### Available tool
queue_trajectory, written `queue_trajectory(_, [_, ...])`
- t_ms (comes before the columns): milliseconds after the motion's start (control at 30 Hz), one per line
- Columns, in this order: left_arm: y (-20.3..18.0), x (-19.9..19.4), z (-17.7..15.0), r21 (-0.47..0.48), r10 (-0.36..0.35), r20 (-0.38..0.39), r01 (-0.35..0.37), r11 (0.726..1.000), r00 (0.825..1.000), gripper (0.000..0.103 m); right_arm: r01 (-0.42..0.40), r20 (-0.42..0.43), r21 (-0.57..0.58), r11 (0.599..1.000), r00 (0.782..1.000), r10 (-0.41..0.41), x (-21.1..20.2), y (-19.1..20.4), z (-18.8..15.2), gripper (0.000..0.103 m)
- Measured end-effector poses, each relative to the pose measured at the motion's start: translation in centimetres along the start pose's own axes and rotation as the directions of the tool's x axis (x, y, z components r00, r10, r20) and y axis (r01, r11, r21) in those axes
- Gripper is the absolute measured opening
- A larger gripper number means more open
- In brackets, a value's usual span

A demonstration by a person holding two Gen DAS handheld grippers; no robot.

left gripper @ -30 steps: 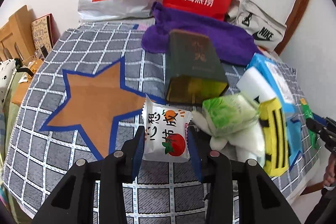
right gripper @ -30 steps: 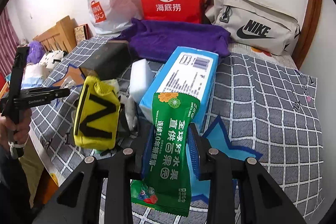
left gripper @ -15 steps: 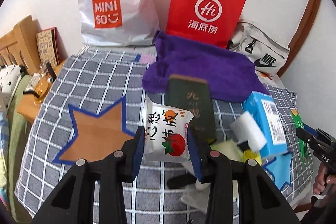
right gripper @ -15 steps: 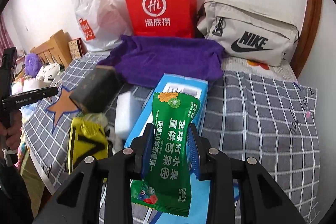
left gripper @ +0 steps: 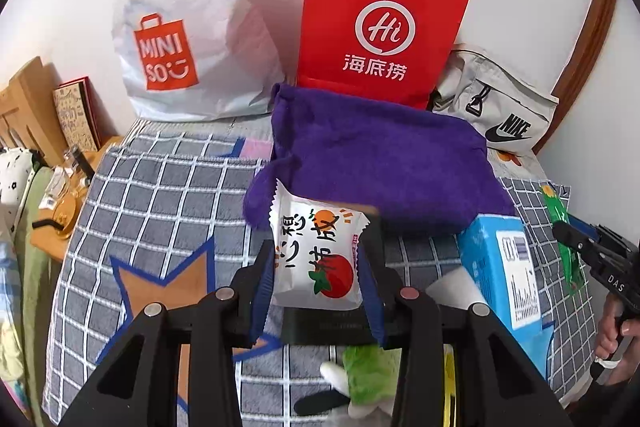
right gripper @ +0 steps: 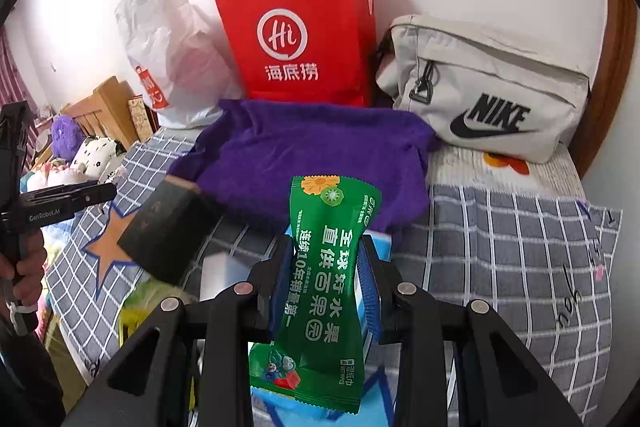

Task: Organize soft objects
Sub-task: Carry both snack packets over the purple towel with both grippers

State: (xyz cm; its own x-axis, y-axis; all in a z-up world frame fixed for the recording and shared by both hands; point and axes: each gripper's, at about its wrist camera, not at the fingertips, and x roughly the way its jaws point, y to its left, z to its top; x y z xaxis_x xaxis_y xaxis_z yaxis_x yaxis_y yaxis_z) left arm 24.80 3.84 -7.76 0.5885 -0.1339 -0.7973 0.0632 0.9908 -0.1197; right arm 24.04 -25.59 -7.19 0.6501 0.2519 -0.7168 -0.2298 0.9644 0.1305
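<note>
Snack packets sit one in each tool, both held above a bed [left gripper: 160, 195] with a grey checked cover; we go through what we see from left to right. At the far left of the left wrist view we find a wooden side table [left gripper: 60, 227] with small bottles, then an orange star patch [left gripper: 160, 287] on the cover, and behind it, against the wall, a white Miniso bag [left gripper: 180, 27]; beside that stands a red paper bag [left gripper: 380, 19], and in front of both lies a purple towel [left gripper: 380, 163]. Our left tool [left gripper: 316, 267] is clamped on the white snack packet [left gripper: 316, 259], its blue pads pressing the packet's two sides; the packet bears a tomato and an orange and stands upright before the towel's near edge. Just under it we see a dark box [left gripper: 324, 327], and lower still a green and white plush [left gripper: 368, 379]. Further right lies a blue box [left gripper: 504, 267] with a white block [left gripper: 452, 291] beside it; behind, a grey Nike pouch [left gripper: 500, 107] leans at the wall. At the right edge a hand [left gripper: 616, 335] grips the other device. In the right wrist view our right tool [right gripper: 326, 267] is clamped on the green snack packet [right gripper: 324, 287], pinched at its waist so that its ends flare above and below the pads; it hangs over the blue box, with the towel beyond it.
</note>
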Motion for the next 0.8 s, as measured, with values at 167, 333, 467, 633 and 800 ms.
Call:
queue_trajectory(167, [0.0, 1.8, 2.1, 0.000, -0.007, -0.008, 0.007, 1.000, 1.000, 0.038, -0.002, 0.009, -0.017, 1.000, 1.000, 0.002, 1.4, -0.1, 2.2, 0.032])
queue_trajectory(333, [0.4, 3.9, 3.9, -0.020, -0.017, -0.015, 0.017, 1.000, 1.000, 0.038, 0.003, -0.004, -0.026, 1.000, 1.000, -0.004, 3.3, -0.6, 4.3, 0.032])
queue_trajectory(467, [0.7, 5.5, 5.3, -0.044, -0.030, -0.028, 0.029, 0.999, 0.999, 0.038, 0.012, -0.015, -0.032, 0.999, 1.000, -0.012, 4.9, -1.0, 5.6, 0.032])
queue_trajectory(633, [0.1, 7.2, 7.0, -0.020, -0.021, -0.042, 0.020, 1.000, 0.999, 0.038, 0.011, -0.038, -0.023, 1.000, 0.999, -0.011, 7.7, -1.9, 7.3, 0.032])
queue_trajectory(800, [-0.3, 9.6, 8.8, -0.034, -0.048, -0.063, 0.046, 0.998, 0.997, 0.038, 0.010, -0.060, -0.029, 1.000, 0.998, -0.012, 9.6, -2.4, 8.6, 0.032])
